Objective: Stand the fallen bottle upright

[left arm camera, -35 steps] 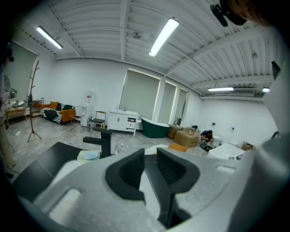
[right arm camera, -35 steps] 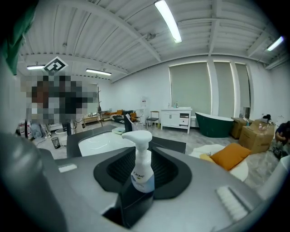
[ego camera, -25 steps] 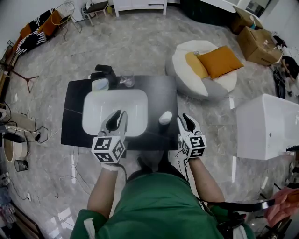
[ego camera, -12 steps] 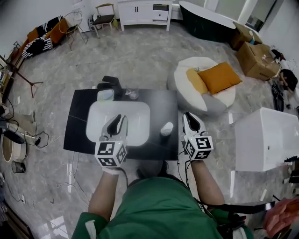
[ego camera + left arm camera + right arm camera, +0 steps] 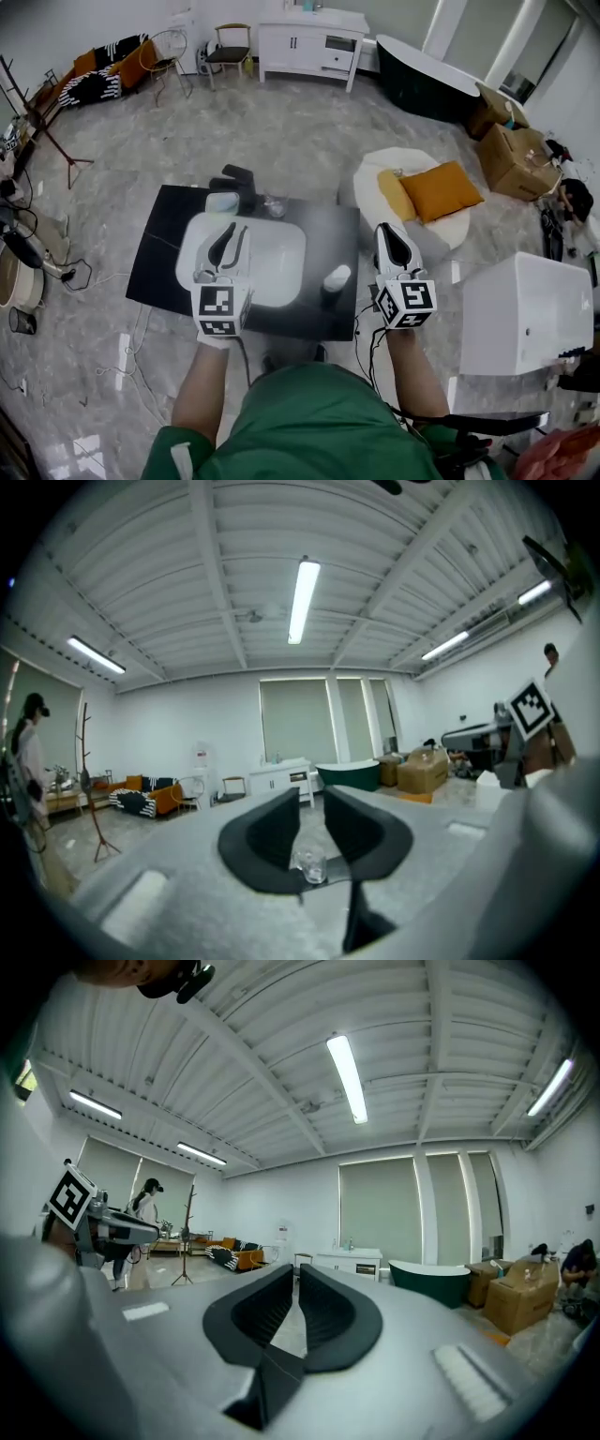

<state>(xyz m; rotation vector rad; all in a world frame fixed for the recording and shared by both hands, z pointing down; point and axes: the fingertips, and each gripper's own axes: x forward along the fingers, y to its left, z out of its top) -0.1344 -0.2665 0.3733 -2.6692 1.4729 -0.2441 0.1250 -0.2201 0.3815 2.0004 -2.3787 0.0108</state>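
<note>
A dark bottle with a white cap [image 5: 334, 281] stands upright on the black counter [image 5: 161, 253], just right of the white basin [image 5: 272, 246]. My right gripper [image 5: 392, 240] hovers right of the bottle, apart from it. Its jaws are closing to a narrow slit, with nothing between them. My left gripper [image 5: 227, 242] hangs over the basin, open and empty. Both gripper views look level across the room. In the left gripper view, a clear glass [image 5: 308, 862] shows far off between the jaws.
A black faucet [image 5: 236, 178] and the clear glass [image 5: 275, 206] sit at the counter's far edge. A white round seat with orange cushions [image 5: 422, 192] lies to the right. A white tub [image 5: 520, 323] stands nearer right, a white cabinet [image 5: 309, 42] at the back.
Both grippers have risen away from the counter. The right jaws have closed from wide to a slit. The bottle stays upright in place.
</note>
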